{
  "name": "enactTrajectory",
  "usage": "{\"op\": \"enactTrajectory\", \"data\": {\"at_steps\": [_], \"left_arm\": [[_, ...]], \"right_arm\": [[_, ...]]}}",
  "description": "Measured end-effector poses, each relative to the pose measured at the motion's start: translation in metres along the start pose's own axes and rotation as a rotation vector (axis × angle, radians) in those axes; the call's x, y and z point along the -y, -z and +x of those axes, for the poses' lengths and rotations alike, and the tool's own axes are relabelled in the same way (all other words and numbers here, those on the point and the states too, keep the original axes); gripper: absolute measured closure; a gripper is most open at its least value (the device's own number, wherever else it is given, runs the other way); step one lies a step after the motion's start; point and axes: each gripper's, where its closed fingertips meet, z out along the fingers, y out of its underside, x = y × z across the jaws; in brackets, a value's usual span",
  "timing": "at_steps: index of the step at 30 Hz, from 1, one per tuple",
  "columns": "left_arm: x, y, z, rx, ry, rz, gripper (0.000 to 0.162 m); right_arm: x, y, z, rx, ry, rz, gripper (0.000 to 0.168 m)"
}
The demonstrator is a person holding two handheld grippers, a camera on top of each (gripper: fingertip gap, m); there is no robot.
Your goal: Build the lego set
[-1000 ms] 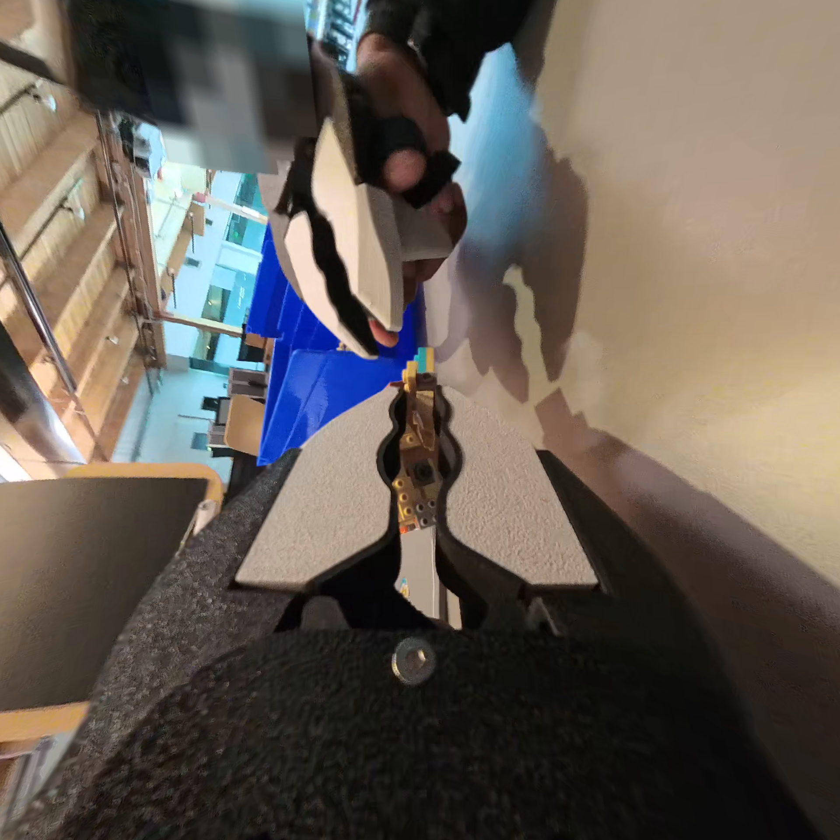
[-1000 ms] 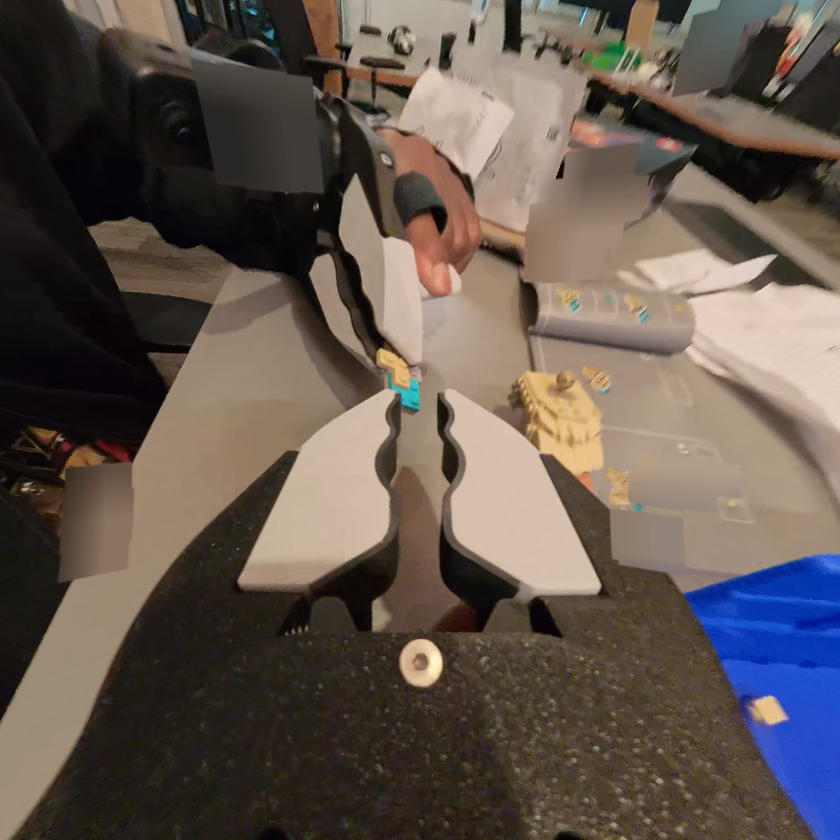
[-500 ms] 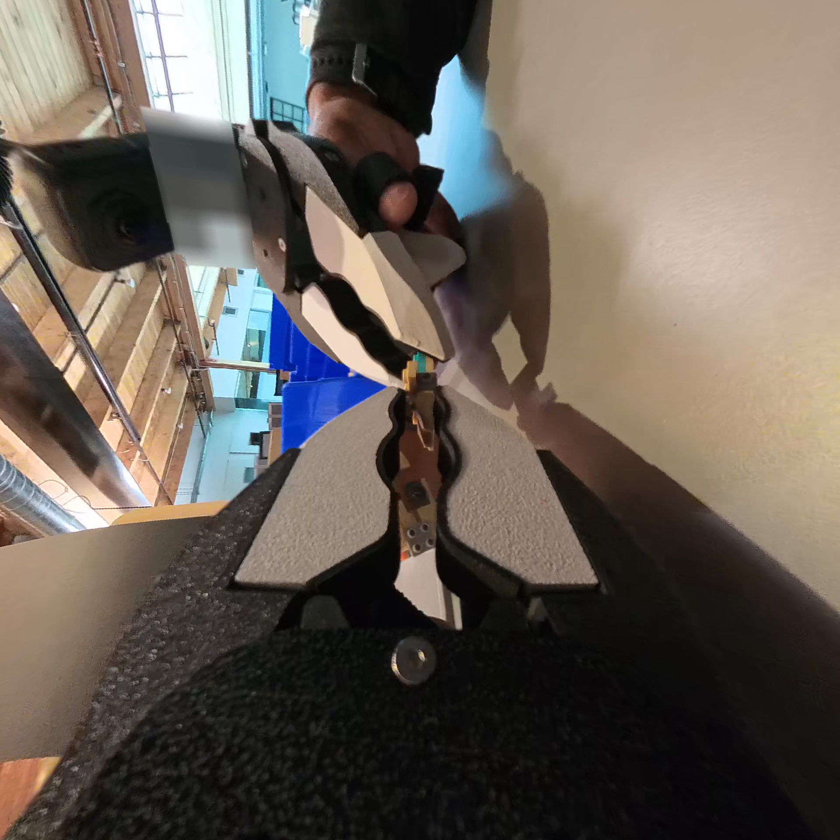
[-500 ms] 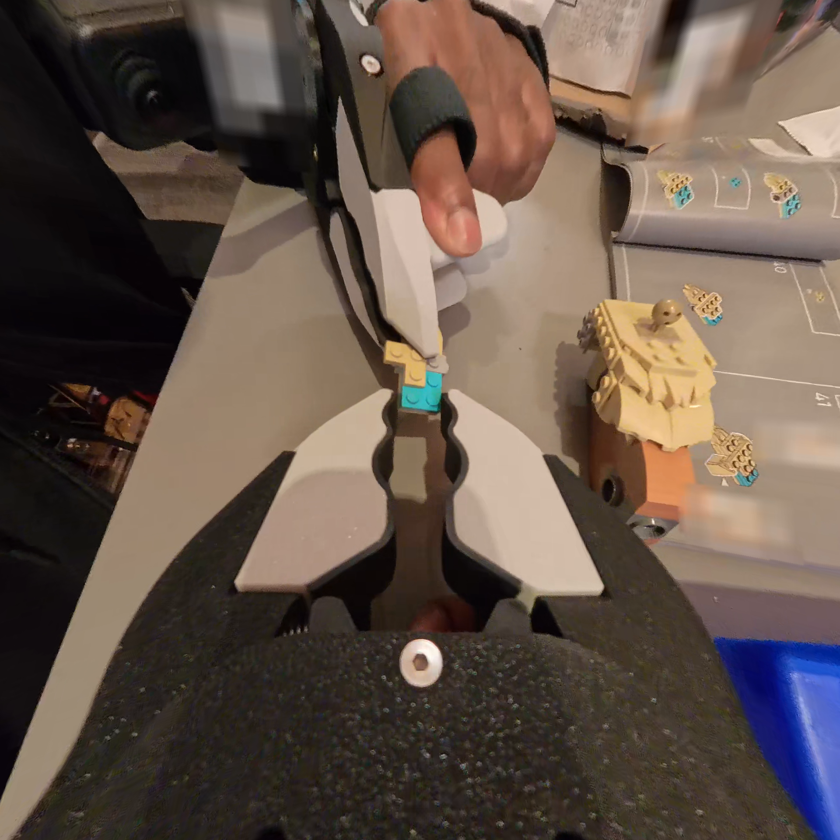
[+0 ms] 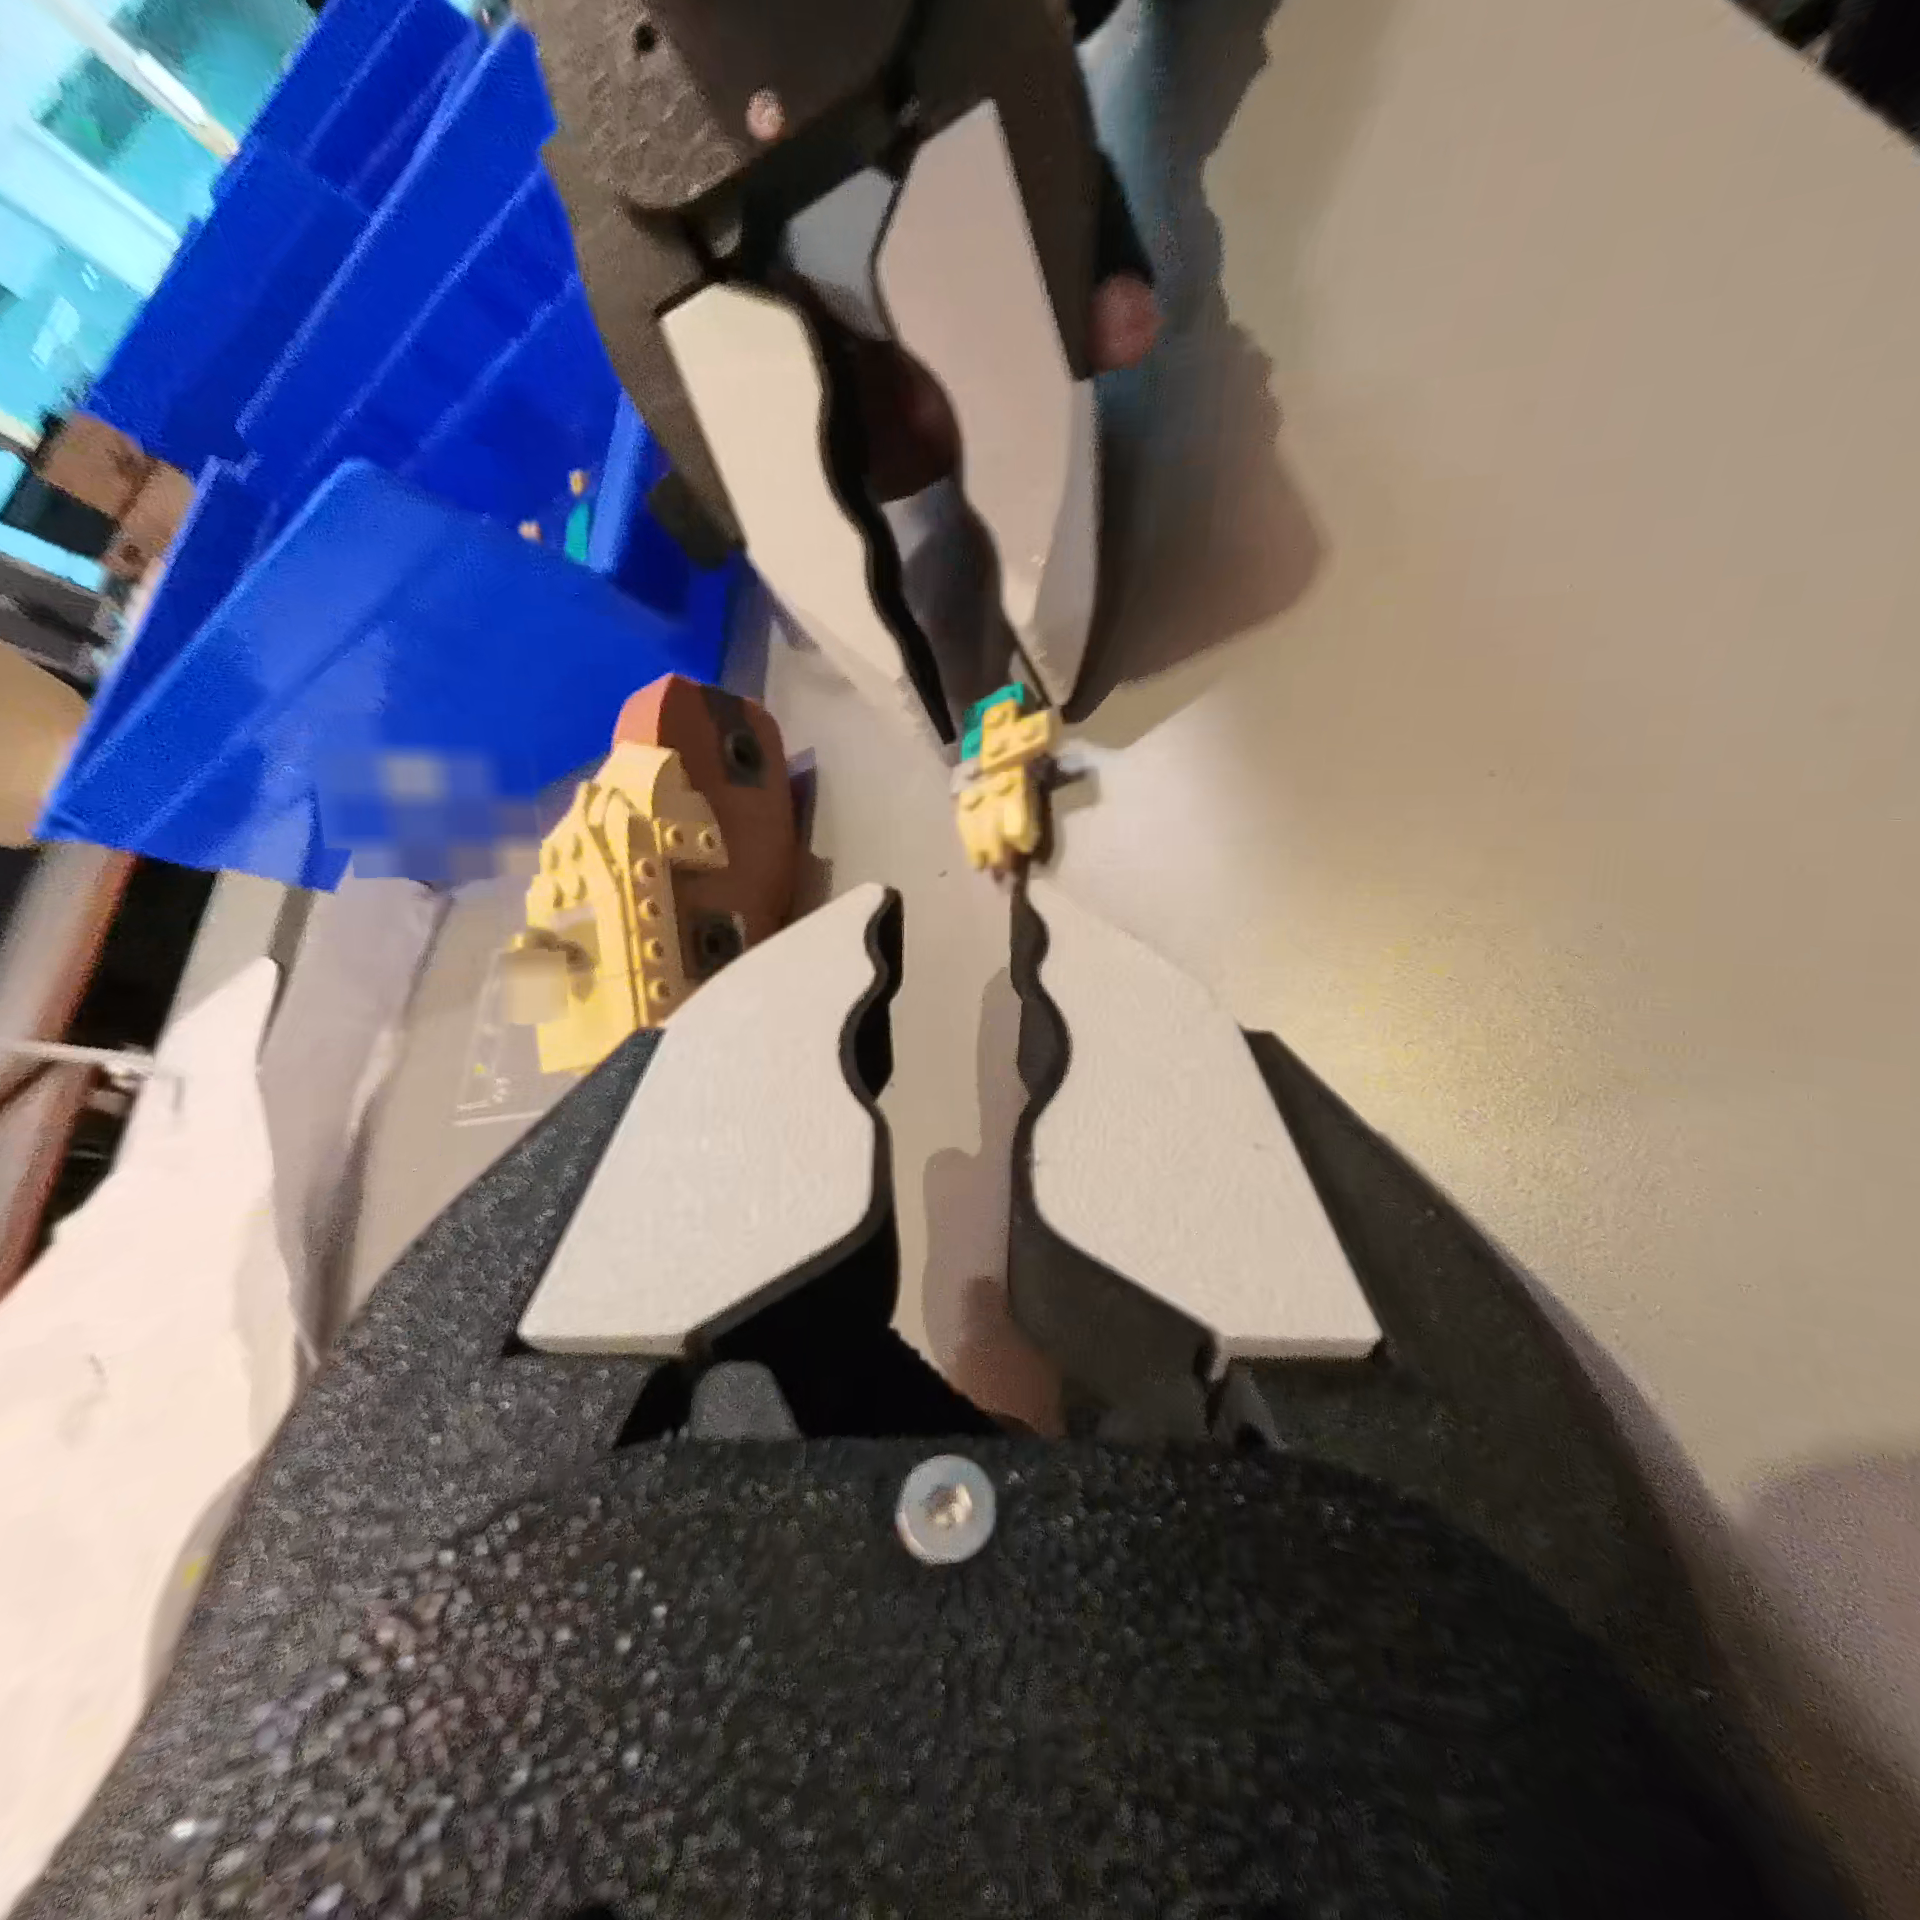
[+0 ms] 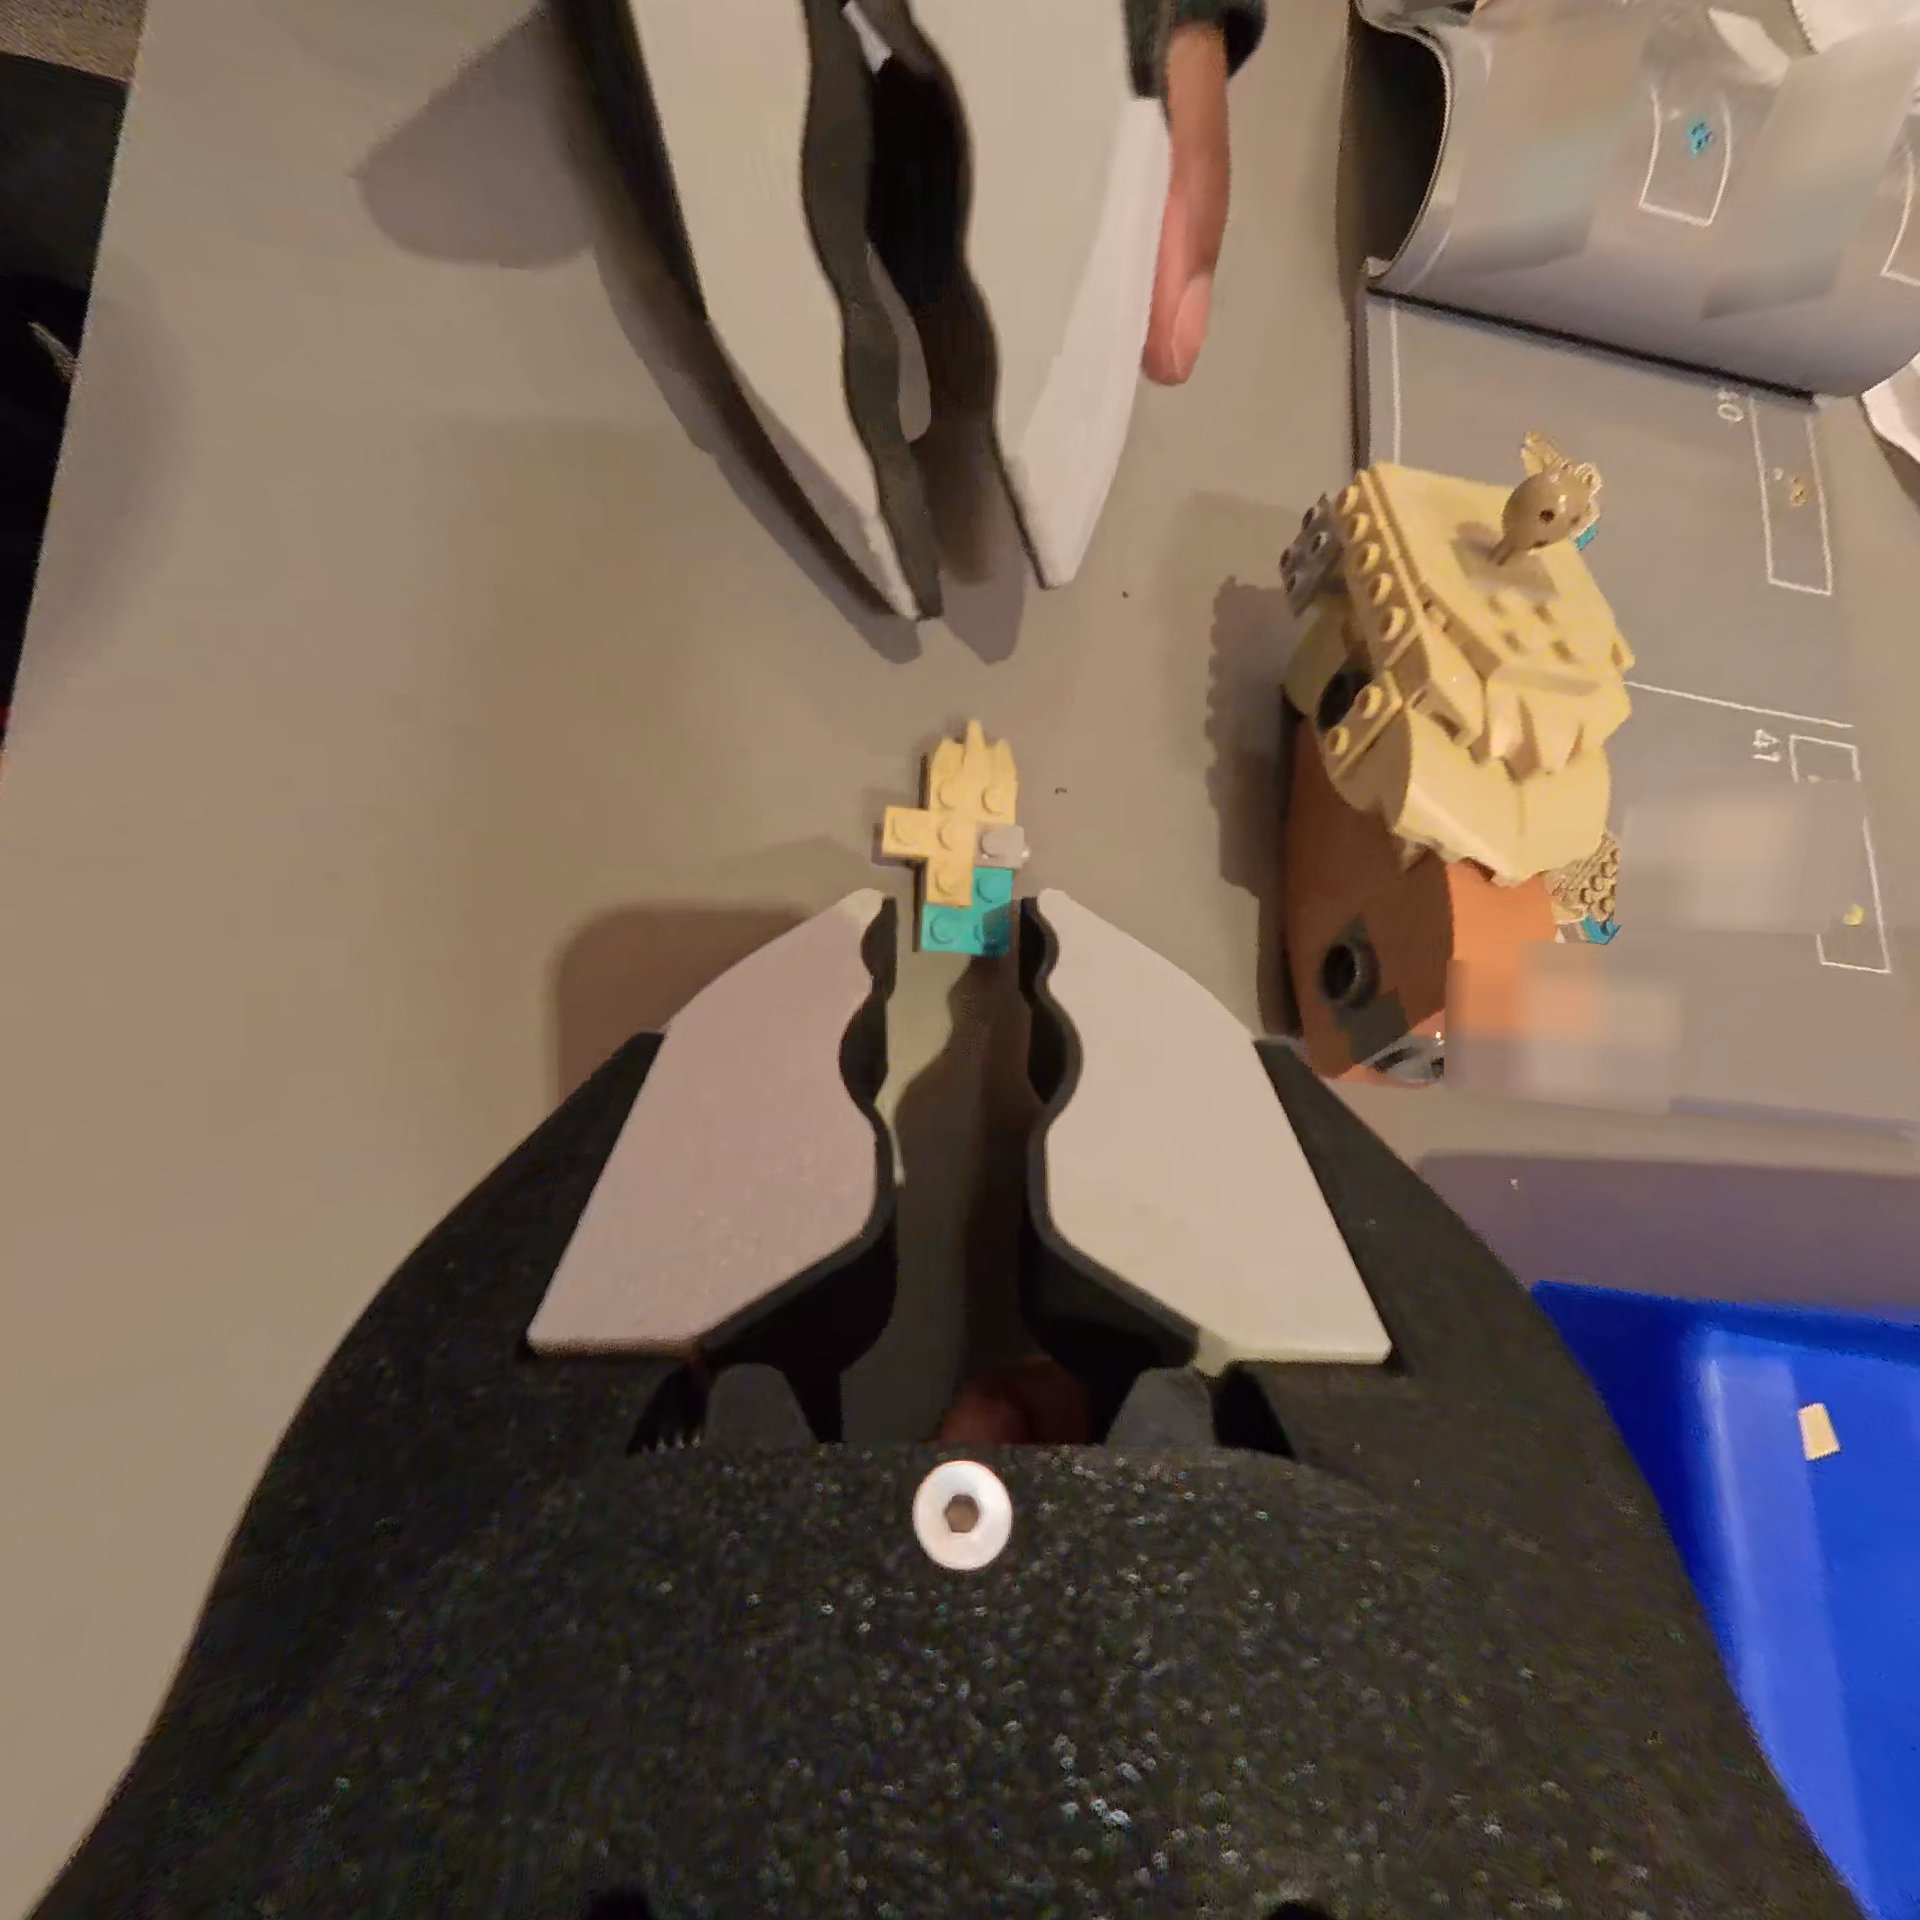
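Note:
A small tan lego assembly with a teal end lies on the grey table. My right gripper is open. Its fingertips flank the teal end, with a slit showing between the pads and the brick. My left gripper is open and empty, and its tips stop just short of the assembly's tan end. In the right wrist view the left gripper's fingers hang above the assembly, clear of it. In the left wrist view the right gripper's fingers come down onto the teal end.
A larger tan and brown lego model lies to the right of the assembly, on a grey instruction sheet; it also shows in the left wrist view. A rolled booklet lies behind it. Blue bins stand at the table's side. One gripper's finger ends stand about 5 cm off the other's.
My left gripper opened, let go of the assembly and drew back from it. The assembly now lies on the table. My right gripper's jaws widened around its teal end.

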Motion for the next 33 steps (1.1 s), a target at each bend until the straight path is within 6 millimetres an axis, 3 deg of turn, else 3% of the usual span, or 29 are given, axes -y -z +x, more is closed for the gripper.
{"op": "enactTrajectory", "data": {"at_steps": [5, 9, 12, 15, 19, 24, 28, 33], "left_arm": [[0.000, 0.005, -0.012, -0.002, 0.153, 0.017, 0.144], [0.001, 0.008, -0.017, 0.006, 0.196, 0.035, 0.145], [-0.001, 0.006, -0.022, 0.018, 0.219, 0.028, 0.145], [0.000, 0.006, -0.028, 0.045, 0.233, 0.041, 0.146], [0.001, 0.010, -0.036, 0.062, 0.288, 0.072, 0.146], [0.002, 0.014, -0.044, 0.051, 0.364, 0.118, 0.147], [0.002, 0.014, -0.048, 0.037, 0.401, 0.133, 0.147], [0.003, 0.015, -0.051, 0.036, 0.419, 0.151, 0.147]], "right_arm": [[0.000, 0.017, -0.006, 0.066, -0.029, 0.031, 0.140], [0.010, 0.061, -0.005, 0.108, -0.017, 0.137, 0.140], [0.011, 0.106, 0.030, -0.003, -0.032, 0.198, 0.141], [-0.002, 0.147, 0.076, -0.138, -0.047, 0.187, 0.144], [-0.031, 0.178, 0.132, -0.250, -0.006, 0.069, 0.147], [-0.066, 0.173, 0.168, -0.203, 0.125, -0.156, 0.147], [-0.082, 0.155, 0.196, -0.185, 0.234, -0.324, 0.146], [-0.096, 0.125, 0.251, -0.164, 0.280, -0.461, 0.147]]}}
